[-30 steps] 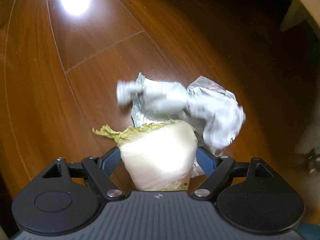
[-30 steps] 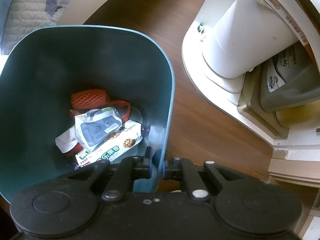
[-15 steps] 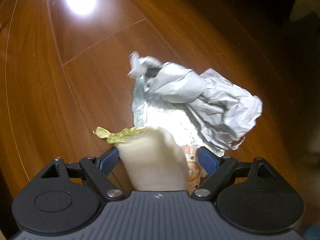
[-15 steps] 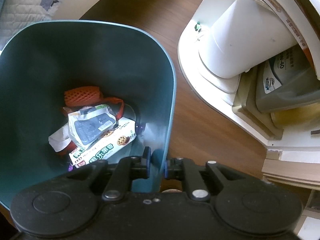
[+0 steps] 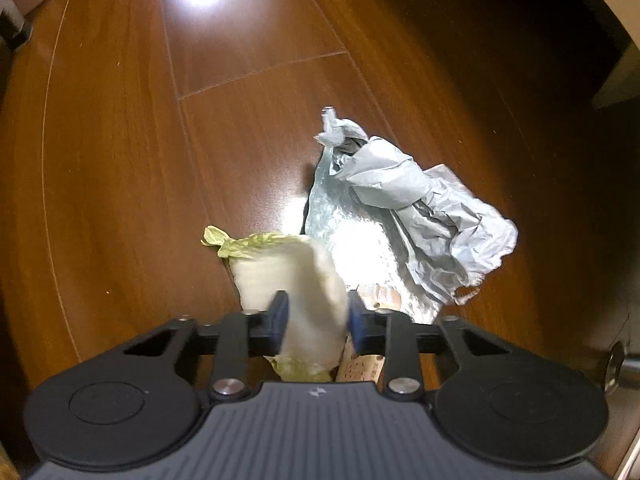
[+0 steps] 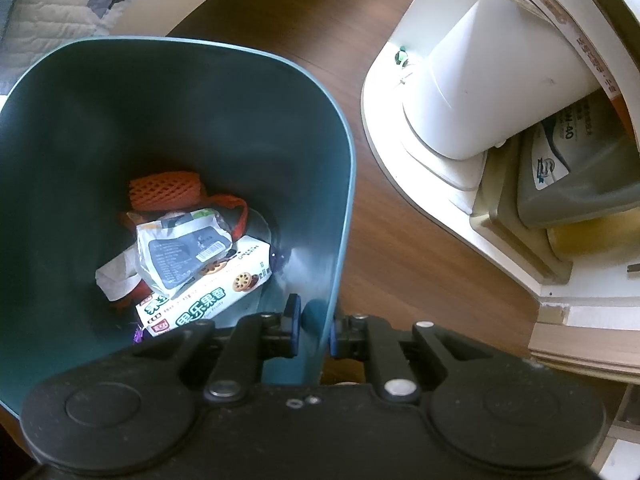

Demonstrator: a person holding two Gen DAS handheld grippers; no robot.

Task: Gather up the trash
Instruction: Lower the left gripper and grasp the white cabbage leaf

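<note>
On the wooden floor lies a pale cabbage piece (image 5: pixel 288 276) with a green leafy edge. My left gripper (image 5: pixel 318 316) points down over it, and its jaws are closing with the blue pads against the stalk's two sides. Behind the cabbage lie a crumpled grey paper (image 5: pixel 424 208) and a silver foil wrapper (image 5: pixel 352 236), with a small tan wrapper (image 5: pixel 378 294) beside the right pad. My right gripper (image 6: pixel 313 326) is shut on the wall of the teal trash bin (image 6: pixel 240 120). Inside are an orange foam net (image 6: pixel 164 188), a snack box (image 6: pixel 208 296) and a wrapper (image 6: pixel 180 248).
A white cylindrical container (image 6: pixel 488 80) and a grey jug (image 6: pixel 576 176) sit on a low white shelf right of the bin. A quilt (image 6: pixel 52 4) shows at the top left. A metal doorstop (image 5: pixel 616 364) stands at the right edge of the floor (image 5: pixel 120 160).
My left jaws have come in from wide apart to the sides of the cabbage piece, and the hand has shifted a little over the trash. The right gripper keeps its hold on the bin.
</note>
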